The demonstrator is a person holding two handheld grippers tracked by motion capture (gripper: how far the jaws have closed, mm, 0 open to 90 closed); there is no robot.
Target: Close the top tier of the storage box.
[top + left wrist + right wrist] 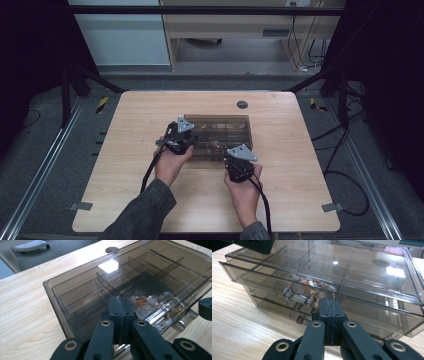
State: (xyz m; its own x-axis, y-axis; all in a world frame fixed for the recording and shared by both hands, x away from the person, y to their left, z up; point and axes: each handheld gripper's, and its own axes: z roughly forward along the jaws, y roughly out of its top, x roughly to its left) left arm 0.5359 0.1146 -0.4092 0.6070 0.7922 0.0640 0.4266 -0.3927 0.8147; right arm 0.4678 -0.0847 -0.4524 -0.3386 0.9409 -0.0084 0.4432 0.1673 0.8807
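Right gripper view shows the drawer box's (362,277) drawer handles (298,299), unseen overhead.

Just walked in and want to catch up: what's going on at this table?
A person holds a gripper in each hand at a smoky clear drawer box on the wooden table. The left gripper is shut, jaws over the box's top near its front edge. The right gripper is shut too, in front of the drawer handles. Beads lie in a front compartment. Neither gripper holds anything.

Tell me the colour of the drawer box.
Smoky grey, see-through drawer box; clearest in the right gripper view.
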